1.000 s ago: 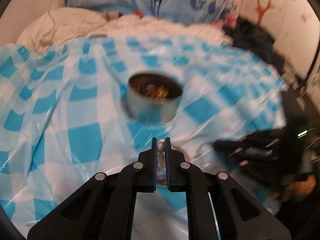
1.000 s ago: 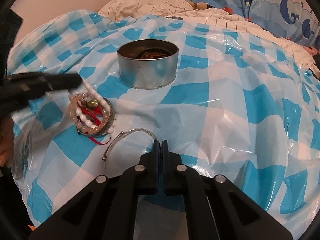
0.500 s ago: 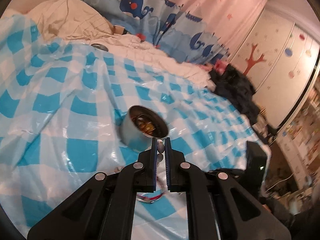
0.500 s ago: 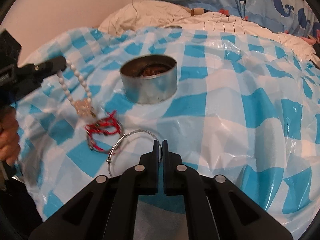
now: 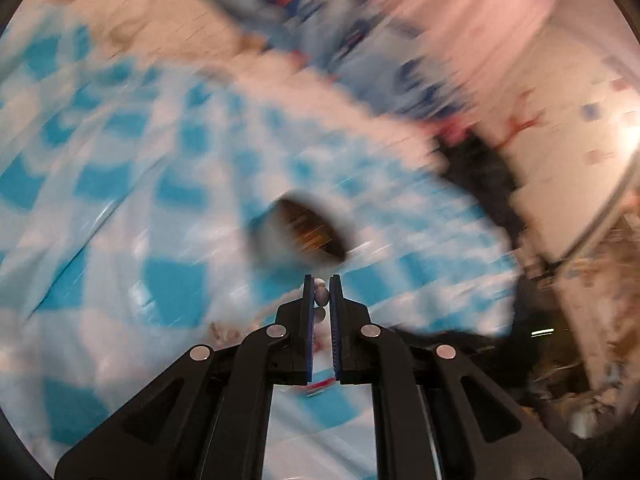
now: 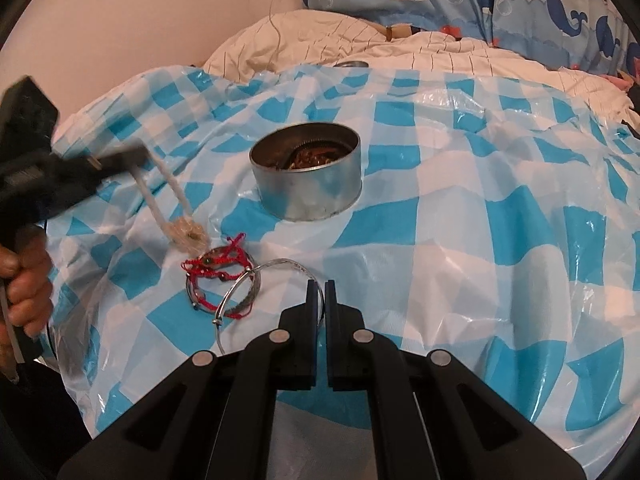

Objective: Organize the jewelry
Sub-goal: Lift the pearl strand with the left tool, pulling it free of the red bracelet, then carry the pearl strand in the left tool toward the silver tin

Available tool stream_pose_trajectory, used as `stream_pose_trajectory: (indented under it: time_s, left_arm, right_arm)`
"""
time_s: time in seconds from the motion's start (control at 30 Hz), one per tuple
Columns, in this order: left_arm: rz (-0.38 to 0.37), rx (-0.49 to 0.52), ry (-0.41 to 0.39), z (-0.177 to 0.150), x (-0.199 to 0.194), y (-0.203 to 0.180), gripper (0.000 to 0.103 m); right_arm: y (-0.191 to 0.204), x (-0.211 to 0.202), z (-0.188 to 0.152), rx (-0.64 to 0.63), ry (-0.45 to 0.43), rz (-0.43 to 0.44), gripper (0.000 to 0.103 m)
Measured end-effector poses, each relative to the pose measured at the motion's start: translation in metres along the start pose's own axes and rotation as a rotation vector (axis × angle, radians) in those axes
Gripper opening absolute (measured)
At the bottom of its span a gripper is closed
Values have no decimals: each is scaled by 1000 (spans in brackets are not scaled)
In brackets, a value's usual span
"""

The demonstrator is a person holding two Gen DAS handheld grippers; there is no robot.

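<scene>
Since the earlier frame the white bead necklace (image 6: pixel 170 196) has been lifted off the jewelry pile, clamped in the left gripper (image 5: pixel 321 296); right gripper (image 6: pixel 319 294) closed, empty, beside the silver bangle (image 6: pixel 256 280) near the tin (image 6: pixel 308 176).

Left wrist view motion-blurred: round metal tin (image 5: pixel 304 236) contents unreadable. Thin silver wire bangle (image 6: pixel 256 292) partly hidden behind right gripper (image 6: pixel 318 296).
</scene>
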State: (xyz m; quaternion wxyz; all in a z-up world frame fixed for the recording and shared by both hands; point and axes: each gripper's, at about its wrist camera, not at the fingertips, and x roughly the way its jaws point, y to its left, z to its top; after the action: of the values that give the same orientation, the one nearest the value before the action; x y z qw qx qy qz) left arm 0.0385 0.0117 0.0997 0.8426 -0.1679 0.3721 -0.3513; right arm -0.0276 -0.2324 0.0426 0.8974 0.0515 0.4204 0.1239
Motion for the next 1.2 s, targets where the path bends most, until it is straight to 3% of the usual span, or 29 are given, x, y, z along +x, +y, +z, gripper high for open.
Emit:
stream_pose_trajectory:
  time_s: [0.07, 0.13, 0.23, 0.3, 0.37, 0.4, 0.43, 0.53, 0.6, 0.63, 0.7, 0.73, 0.8, 0.9, 0.97, 1.0, 1.07, 1.1, 1.13, 1.2]
  left_arm:
    - [20, 34, -26, 5, -7, -7, 6]
    - [108, 23, 13, 3, 2, 1, 6]
    - [118, -28, 68, -4, 16, 12, 6]
    - [221, 6, 112, -7, 23, 12, 6]
    - [375, 67, 145, -11, 29, 17, 6]
    - [408, 80, 151, -14, 31, 19, 6]
    - [389, 59, 149, -14, 30, 21, 6]
    - [203, 13, 51, -6, 10, 13, 6]
    - [39, 15, -56, 1, -11, 1, 6]
    - [102, 60, -53, 2, -9, -5, 6]
    - [327, 131, 46, 1, 14, -2, 6]
    - [363, 103, 94, -1, 24, 8, 6]
    - [320, -22, 152, -10, 37, 32, 6]
    - [320, 8, 132, -8, 31, 25, 6]
    - [278, 0, 99, -4, 24, 21, 6]
    - [216, -13, 67, -1, 16, 18, 6]
    - [16, -53, -35, 6, 1, 13, 6]
    - [-16, -29, -76, 10, -6, 7, 6]
    - [10, -2, -77, 12, -7, 2, 6]
    - [238, 103, 10, 10, 12, -3, 6]
  right_arm:
    - [0, 2, -1, 0, 7, -1, 4]
    - [0, 3, -1, -2, 14, 0, 4]
    - [-1, 3, -1, 2, 10, 1, 4]
    - [-2, 3, -1, 3, 12, 0, 4]
    - [-1, 5, -2, -2, 23, 0, 4]
    - [0, 5, -2, -7, 26, -2, 4]
    - [0, 5, -2, -8, 25, -3, 4]
    - [-1, 4, -2, 0, 17, 1, 4]
    - [-2, 3, -2, 1, 14, 1, 4]
    - [-2, 4, -2, 0, 18, 0, 4]
    - [-1, 6, -2, -2, 28, -1, 4]
    - [-1, 6, -3, -6, 33, -3, 4]
    - [-3, 5, -2, -3, 33, -5, 4]
    - [-3, 5, -2, 0, 30, -5, 4]
    - [-3, 5, -2, -4, 33, -6, 4]
    - [-4, 4, -1, -5, 32, -4, 4]
    - [-3, 3, -1, -2, 26, -4, 4]
    - [-3, 2, -1, -1, 25, -5, 4]
    - [-3, 3, -1, 0, 28, -7, 4]
    - [-3, 6, -2, -4, 40, -11, 4]
